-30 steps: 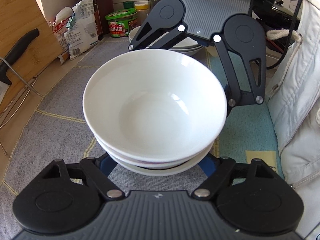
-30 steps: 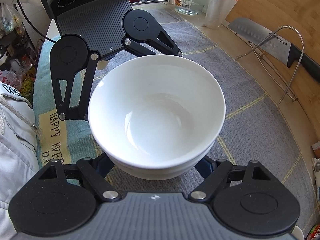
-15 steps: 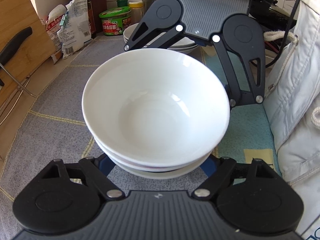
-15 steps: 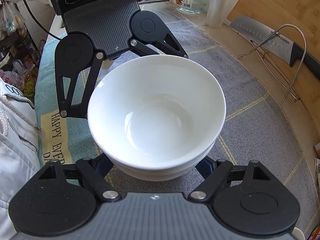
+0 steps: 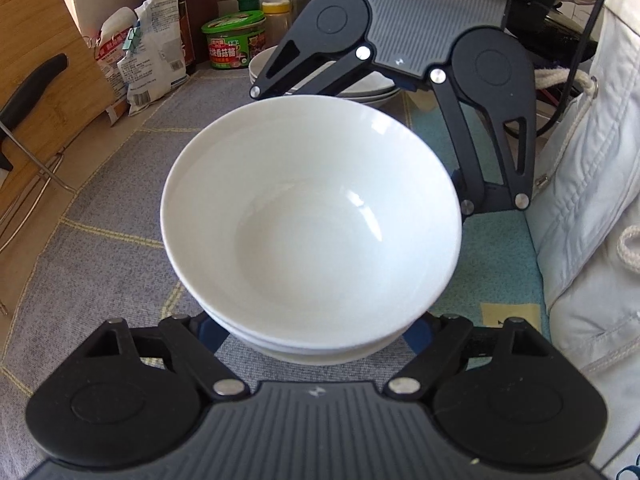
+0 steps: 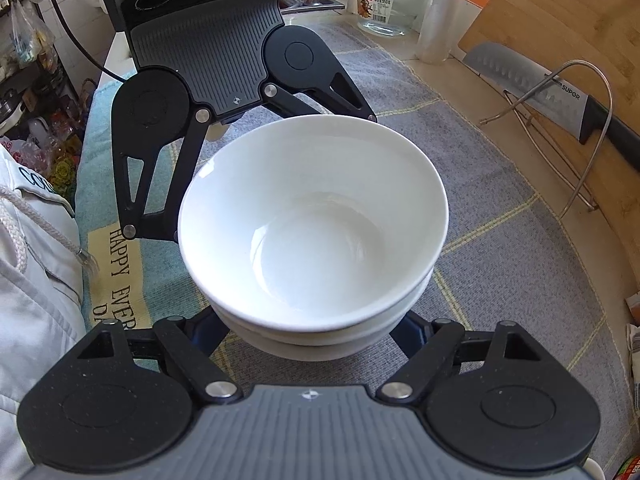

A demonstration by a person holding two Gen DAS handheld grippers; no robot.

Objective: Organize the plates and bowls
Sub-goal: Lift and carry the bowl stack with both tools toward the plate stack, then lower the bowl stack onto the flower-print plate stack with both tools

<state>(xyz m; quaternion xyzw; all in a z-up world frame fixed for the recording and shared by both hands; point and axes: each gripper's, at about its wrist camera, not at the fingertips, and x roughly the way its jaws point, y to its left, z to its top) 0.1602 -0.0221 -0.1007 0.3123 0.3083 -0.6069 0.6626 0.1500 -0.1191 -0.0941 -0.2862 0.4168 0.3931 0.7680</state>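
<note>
step: stack of nested white ceramic bowls (image 5: 312, 220) clasped from opposite sides by left gripper (image 5: 312, 344) and right gripper (image 6: 312, 340), jaws half-spread | next: level carry toward stacked white plates (image 5: 360, 88) judged needed

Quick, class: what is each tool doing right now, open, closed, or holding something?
Left tool: closed on the stack of white bowls, near side.
Right tool: closed on the same stack, opposite side.

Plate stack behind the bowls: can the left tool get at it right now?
Probably not. The left tool seems clamped on the stack of bowls, and those bowls plus the right tool opposite sit squarely between it and the plate stack.
</note>
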